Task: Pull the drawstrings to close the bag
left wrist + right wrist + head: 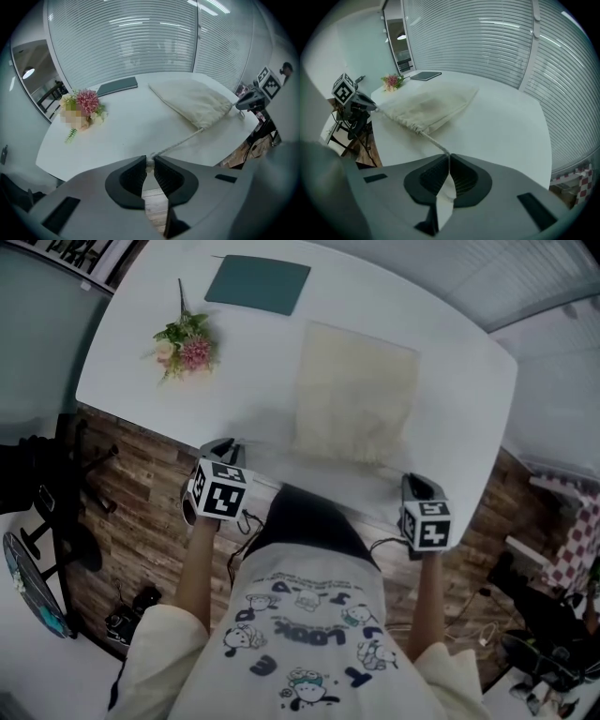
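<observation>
A cream cloth drawstring bag [356, 395] lies flat on the white table [141, 381], its gathered mouth toward the near edge. In the left gripper view a pale drawstring [180, 143] runs taut from the bag [197, 101] to my left gripper [149, 163], which is shut on the cord's end. My right gripper [448, 157] is shut on the other drawstring [433, 140], which leads from the bag's mouth [405, 124]. Seen from the head view, the left gripper [225, 451] and the right gripper [414, 484] sit at the table's near edge, on either side of the bag's mouth.
A bunch of pink and white flowers [187, 343] lies at the table's left. A dark teal pad [258, 284] lies at the far edge. A dark chair base [56, 512] stands on the wood floor to the left, with cables and clutter at the lower right.
</observation>
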